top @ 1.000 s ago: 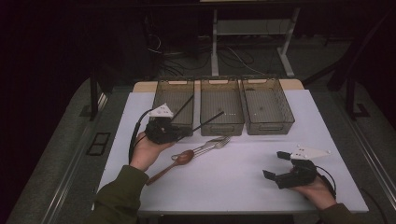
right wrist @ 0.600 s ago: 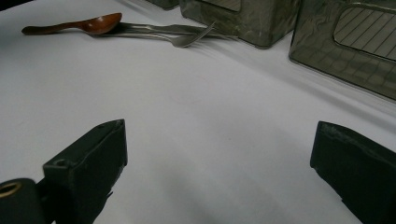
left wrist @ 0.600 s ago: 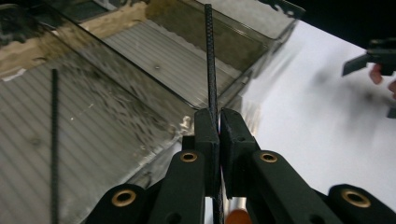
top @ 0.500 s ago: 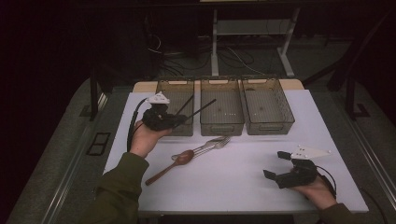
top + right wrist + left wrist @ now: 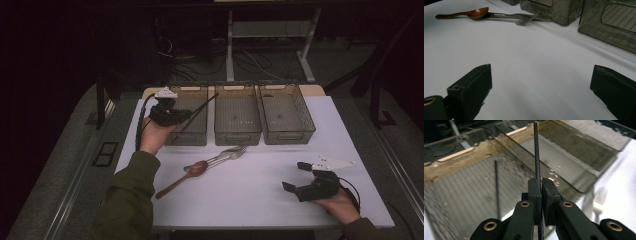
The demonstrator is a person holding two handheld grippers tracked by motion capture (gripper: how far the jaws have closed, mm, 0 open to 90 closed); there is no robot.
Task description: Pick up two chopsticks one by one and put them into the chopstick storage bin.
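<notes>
My left gripper (image 5: 186, 114) (image 5: 541, 185) is shut on a thin black chopstick (image 5: 201, 108) (image 5: 537, 152), holding it over the left clear bin (image 5: 190, 135). A second black chopstick (image 5: 497, 187) lies on that bin's floor. My right gripper (image 5: 296, 176) (image 5: 541, 85) rests open near the table's front right, nothing between its jaws. A wooden spoon (image 5: 184, 177) (image 5: 466, 13) and a metal fork (image 5: 222, 155) (image 5: 520, 22) lie together on the white table (image 5: 250, 190) in front of the bins.
Three clear bins stand in a row at the back: left, middle (image 5: 237, 118) and right (image 5: 286, 116). Another piece of metal cutlery (image 5: 506, 15) lies under the fork. Cables and table legs fill the dark floor behind.
My left gripper has risen from the table and moved back over the left bin with the chopstick in it. The right gripper has stayed put.
</notes>
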